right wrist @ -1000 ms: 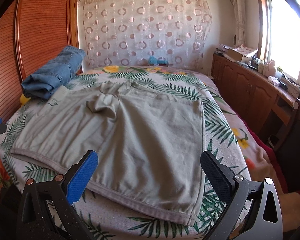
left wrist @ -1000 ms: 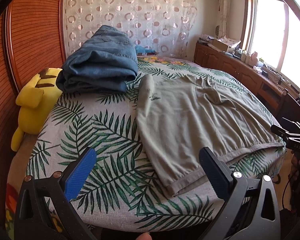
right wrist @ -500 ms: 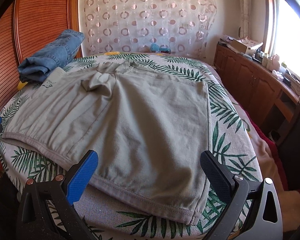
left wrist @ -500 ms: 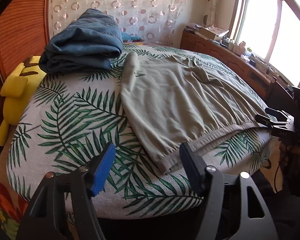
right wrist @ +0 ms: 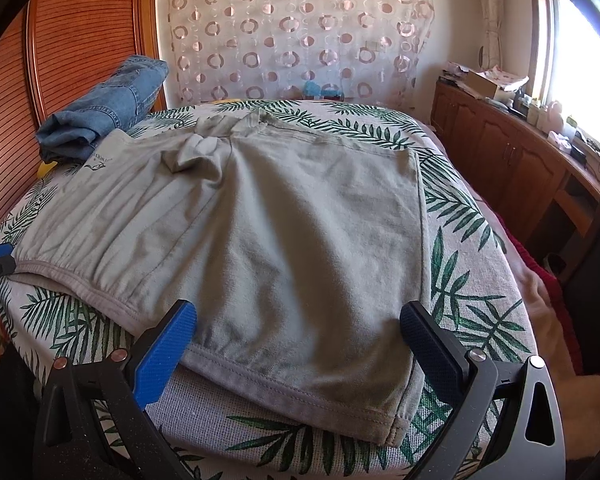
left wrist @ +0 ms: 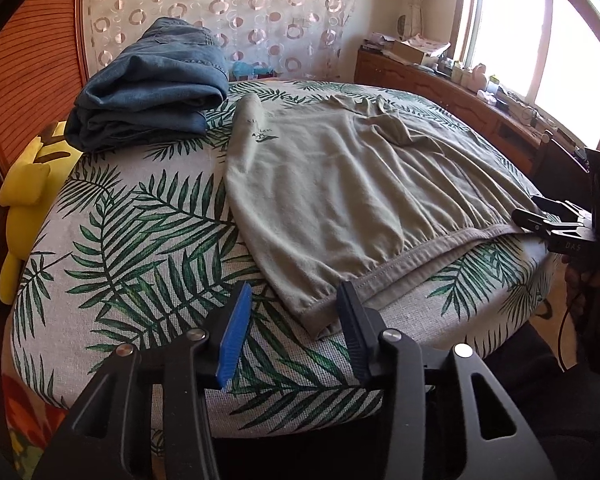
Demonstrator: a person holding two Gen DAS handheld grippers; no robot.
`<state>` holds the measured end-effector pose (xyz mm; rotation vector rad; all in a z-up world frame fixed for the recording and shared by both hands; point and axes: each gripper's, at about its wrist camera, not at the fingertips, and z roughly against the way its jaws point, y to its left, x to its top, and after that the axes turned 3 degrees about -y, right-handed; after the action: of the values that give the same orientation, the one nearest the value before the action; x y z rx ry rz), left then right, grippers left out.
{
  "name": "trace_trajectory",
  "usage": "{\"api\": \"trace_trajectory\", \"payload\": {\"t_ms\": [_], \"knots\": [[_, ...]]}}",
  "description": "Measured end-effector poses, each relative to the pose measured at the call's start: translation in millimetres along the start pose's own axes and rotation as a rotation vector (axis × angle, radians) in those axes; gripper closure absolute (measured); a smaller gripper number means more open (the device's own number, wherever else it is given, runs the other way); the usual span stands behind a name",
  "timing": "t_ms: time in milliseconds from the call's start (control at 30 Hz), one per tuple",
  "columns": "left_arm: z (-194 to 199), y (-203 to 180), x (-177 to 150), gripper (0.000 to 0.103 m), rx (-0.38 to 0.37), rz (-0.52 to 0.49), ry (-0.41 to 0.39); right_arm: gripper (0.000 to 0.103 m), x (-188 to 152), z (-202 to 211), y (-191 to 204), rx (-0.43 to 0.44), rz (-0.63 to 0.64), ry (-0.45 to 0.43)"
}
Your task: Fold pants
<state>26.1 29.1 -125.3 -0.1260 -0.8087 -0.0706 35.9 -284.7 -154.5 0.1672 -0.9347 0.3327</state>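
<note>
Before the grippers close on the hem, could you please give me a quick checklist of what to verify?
1. Left gripper open at the near-left hem corner of the grey-green pants: ok.
2. Right gripper open, straddling the hem: ok.
3. Fabric between either pair of fingers: not ok, not yet.
4. Pants flat: not ok, bunched at the far edge.
5. Folded jeans apart from the pants: cannot tell.
</note>
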Motion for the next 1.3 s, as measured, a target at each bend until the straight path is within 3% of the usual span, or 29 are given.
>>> {"api": "trace_trajectory", "payload": {"t_ms": [133, 267, 533, 833, 967, 1300], "knots": [[-1, -4, 1, 0.084, -0.050, -0.007, 0.005, 0.001, 7, -9, 2, 0.000, 0.000, -0.003], [0, -2, 3, 0.095, -0.065, 0.007, -0.005, 0.001, 16, -19, 4, 0.001, 0.002, -0.002], [15, -10, 25, 0.097, -0.125, 0.002, -0.076, 0.003, 29, -30, 7, 0.014, 0.015, 0.010], [20, -41, 69, 0.097, -0.202, -0.073, -0.139, 0.033, 32, -28, 2, 0.028, 0.004, 0.009], [15, -58, 89, 0.097, -0.239, -0.113, -0.154, 0.042, 31, -26, 0, 0.031, -0.011, 0.002], [-3, -98, 131, 0.097, -0.309, -0.193, -0.171, 0.047, 30, -21, 1, 0.020, -0.016, -0.013]]}}
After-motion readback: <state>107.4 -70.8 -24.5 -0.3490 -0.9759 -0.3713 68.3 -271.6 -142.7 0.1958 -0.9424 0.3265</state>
